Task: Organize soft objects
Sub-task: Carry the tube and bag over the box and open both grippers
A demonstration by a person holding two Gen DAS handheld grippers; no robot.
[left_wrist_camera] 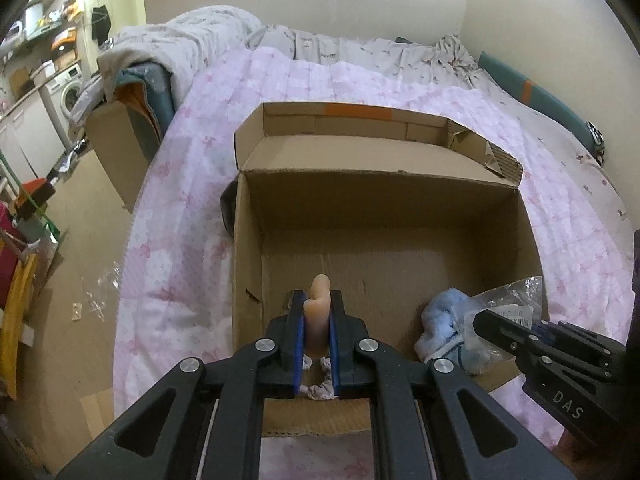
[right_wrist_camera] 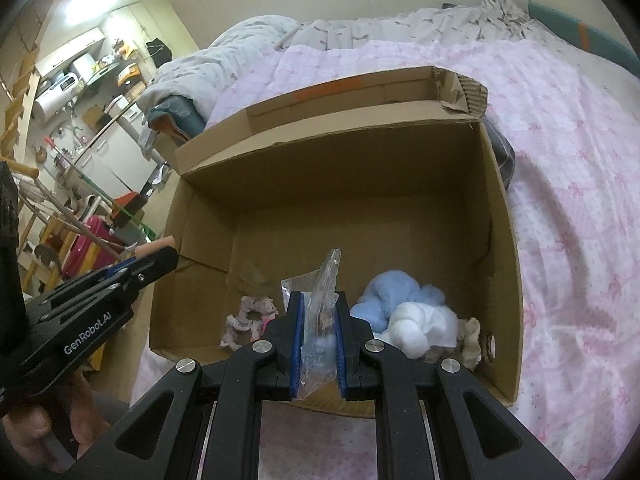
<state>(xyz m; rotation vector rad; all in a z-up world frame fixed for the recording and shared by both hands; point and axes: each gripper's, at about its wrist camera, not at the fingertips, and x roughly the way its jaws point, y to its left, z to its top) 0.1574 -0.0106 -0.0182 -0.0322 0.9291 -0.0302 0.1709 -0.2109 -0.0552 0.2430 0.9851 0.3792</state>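
Fingers on the left gripper [left_wrist_camera: 316,320] are pinched in tight on a peach-coloured soft toy [left_wrist_camera: 317,312], and it's hanging right over the near left part of the cardboard box [left_wrist_camera: 248,240], well inside the walls. Over on the other side, the right gripper [right_wrist_camera: 318,336] has its fingers squeezed onto a clear plastic bag [right_wrist_camera: 320,320], which stands up crumpled between the blue pads [right_wrist_camera: 297,344]. Both hands loaded, both poised above the box on the bed [right_wrist_camera: 580,200].

Down on the box floor, a pink-and-white scrunchie [right_wrist_camera: 250,320] sits near the front left, and directly below the left gripper by the look of the left wrist view. To the right, a fluffy blue soft thing [right_wrist_camera: 384,296] is bunched up touching a white one [right_wrist_camera: 420,328], with a small cream piece [right_wrist_camera: 472,340] tucked into the front right corner.

Why so high and so central? My read: each load is held clear of the walls so it can fall straight in without snagging the rim. The bag is limp, so it will likely flop sideways when let go. The lid [left_wrist_camera: 340,136] lies folded back out of the way, and plenty of floor at the back is bare, so there's room.
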